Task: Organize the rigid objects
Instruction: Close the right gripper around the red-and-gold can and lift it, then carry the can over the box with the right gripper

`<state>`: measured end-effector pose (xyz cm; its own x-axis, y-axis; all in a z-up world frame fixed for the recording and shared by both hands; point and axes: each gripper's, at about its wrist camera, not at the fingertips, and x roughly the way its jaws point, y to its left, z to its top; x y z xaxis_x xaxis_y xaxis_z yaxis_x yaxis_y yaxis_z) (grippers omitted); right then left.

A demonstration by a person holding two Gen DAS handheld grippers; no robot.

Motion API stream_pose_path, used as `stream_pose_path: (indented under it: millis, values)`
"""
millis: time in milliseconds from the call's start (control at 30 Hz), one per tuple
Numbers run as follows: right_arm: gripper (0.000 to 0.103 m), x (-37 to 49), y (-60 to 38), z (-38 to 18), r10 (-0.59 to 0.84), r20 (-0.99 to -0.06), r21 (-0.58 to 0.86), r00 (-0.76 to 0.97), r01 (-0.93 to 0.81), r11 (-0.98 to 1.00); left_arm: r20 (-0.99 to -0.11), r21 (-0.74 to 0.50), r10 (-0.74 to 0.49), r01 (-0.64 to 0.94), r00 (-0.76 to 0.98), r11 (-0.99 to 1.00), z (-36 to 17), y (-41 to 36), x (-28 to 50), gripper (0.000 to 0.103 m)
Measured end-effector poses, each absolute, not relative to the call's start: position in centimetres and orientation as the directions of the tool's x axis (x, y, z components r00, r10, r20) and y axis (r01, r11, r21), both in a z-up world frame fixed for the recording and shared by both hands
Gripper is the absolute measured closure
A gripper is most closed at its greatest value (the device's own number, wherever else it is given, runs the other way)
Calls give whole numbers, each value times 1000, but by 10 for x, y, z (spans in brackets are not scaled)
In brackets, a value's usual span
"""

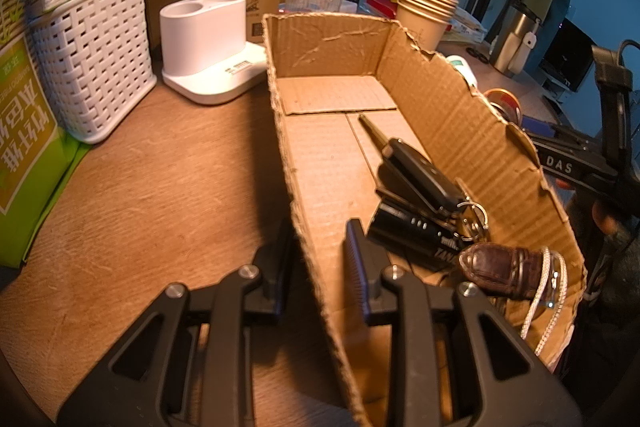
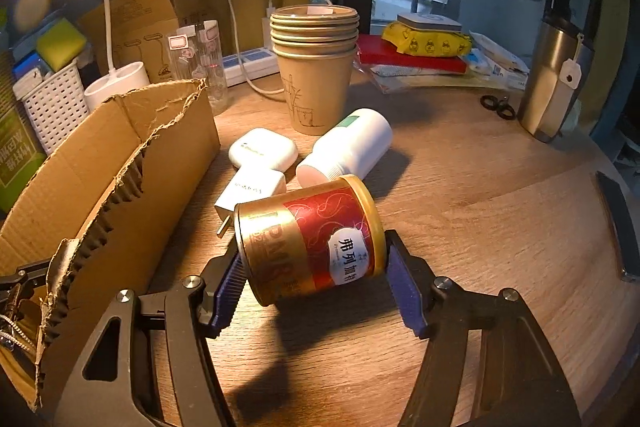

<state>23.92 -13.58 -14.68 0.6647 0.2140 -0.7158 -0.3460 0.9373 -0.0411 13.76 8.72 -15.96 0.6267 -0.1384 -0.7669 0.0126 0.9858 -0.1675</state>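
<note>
My left gripper (image 1: 320,259) is shut on the near left wall of a torn cardboard box (image 1: 460,115), one finger inside and one outside. In the box lie a black car key with keyring (image 1: 420,179), a black cylinder (image 1: 412,239) and a brown leather fob with white cord (image 1: 500,267). My right gripper (image 2: 312,267) is shut on a red and gold tin can (image 2: 312,235), held on its side just above the table, right of the box (image 2: 100,163). A white bottle (image 2: 348,147), a white case (image 2: 264,149) and a white charger plug (image 2: 252,191) lie beyond the can.
A white woven basket (image 1: 92,67) and a white lamp base (image 1: 208,39) stand left of the box. Stacked paper cups (image 2: 316,67), a steel flask (image 2: 552,79), scissors (image 2: 498,107), packets and a power strip (image 2: 248,61) sit at the back of the wooden table.
</note>
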Motion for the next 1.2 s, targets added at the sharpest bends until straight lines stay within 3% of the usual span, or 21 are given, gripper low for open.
stream_pose_path:
  millis: [1200]
  values:
    - [36,189,-130,-81,257,-560,-75,788,-358,931,-767,-168,-139,13,627,986,-160,87,138,76]
